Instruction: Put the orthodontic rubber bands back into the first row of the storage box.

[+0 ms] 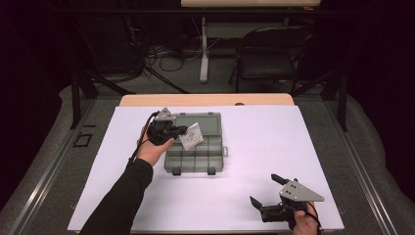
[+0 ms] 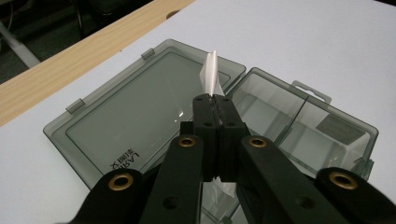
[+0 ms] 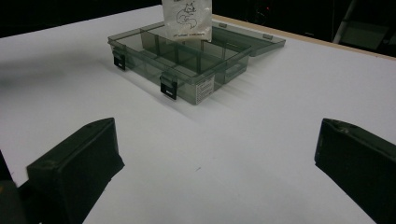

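A smoky grey compartment box (image 1: 195, 159) lies open in the middle of the white sheet, its lid (image 1: 205, 119) folded flat toward the far side. My left gripper (image 1: 183, 131) hovers over the box's left part, shut on a small clear bag (image 1: 192, 136) with a black animal drawing. In the left gripper view the jaws (image 2: 215, 100) pinch the bag (image 2: 211, 72) edge-on, above the hinge between lid (image 2: 135, 116) and compartments (image 2: 289, 126). My right gripper (image 1: 264, 189) rests near the front right edge, open and holding nothing. From the right gripper view (image 3: 217, 140) the bag (image 3: 187, 16) hangs over the box (image 3: 187, 63).
The white sheet (image 1: 254, 142) covers a wooden table whose far edge (image 1: 205, 100) shows. Two black latches (image 1: 193, 171) stick out of the box's near side. A chair (image 1: 269, 54) and a table leg stand on the floor beyond.
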`<state>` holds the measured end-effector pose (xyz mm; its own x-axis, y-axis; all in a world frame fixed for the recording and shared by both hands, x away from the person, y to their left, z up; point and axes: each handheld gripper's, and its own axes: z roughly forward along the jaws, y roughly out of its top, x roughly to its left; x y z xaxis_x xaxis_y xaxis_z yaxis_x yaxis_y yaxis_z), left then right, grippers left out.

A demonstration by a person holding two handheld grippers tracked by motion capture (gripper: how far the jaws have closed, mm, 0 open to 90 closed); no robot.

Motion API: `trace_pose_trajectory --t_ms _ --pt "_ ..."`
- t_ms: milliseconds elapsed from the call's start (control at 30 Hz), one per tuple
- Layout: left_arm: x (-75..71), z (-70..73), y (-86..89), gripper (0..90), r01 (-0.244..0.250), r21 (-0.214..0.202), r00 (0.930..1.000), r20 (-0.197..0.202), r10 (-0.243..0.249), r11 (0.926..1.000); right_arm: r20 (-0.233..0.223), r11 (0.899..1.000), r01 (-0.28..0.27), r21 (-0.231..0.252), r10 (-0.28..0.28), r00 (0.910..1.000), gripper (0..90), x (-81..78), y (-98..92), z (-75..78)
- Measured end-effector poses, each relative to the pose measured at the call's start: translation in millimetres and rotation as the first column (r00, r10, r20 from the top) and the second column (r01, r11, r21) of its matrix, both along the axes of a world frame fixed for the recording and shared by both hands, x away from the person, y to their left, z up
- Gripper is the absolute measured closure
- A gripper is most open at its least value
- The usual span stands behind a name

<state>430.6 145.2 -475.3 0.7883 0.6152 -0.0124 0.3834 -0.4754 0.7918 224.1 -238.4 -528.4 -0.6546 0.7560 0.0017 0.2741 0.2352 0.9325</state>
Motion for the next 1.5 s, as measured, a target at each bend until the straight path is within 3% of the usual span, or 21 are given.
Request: trace_pose_trajectory --t_ms 700,1100,1233,1500 --pt "0.7 -12.4 -11.1 89.6 0.037 0.052 0.9985 -0.042 -0.035 0.9979 0.001 1.000 -0.001 -0.001 0.001 1.0000 0.0 0.1 0.0 0.0" --pt "1.7 -16.3 -13.0 88.9 0.027 0.059 0.9987 -0.045 -0.025 0.9979 -0.001 1.000 0.000 -0.001 0.000 1.0000 0.0 0.2 -0.3 0.0" --pt "2.3 -16.3 -11.7 84.1 0.009 0.057 0.9987 -0.050 -0.006 0.9984 -0.002 1.000 0.000 0.011 0.000 1.0000 0.0 0.4 -0.2 -0.3" --pt "3.9 -14.9 -8.3 61.0 -0.053 0.058 0.9979 -0.035 0.055 0.9969 -0.004 1.000 0.001 0.017 -0.001 1.0000 0.0 0.8 -0.2 -0.6"
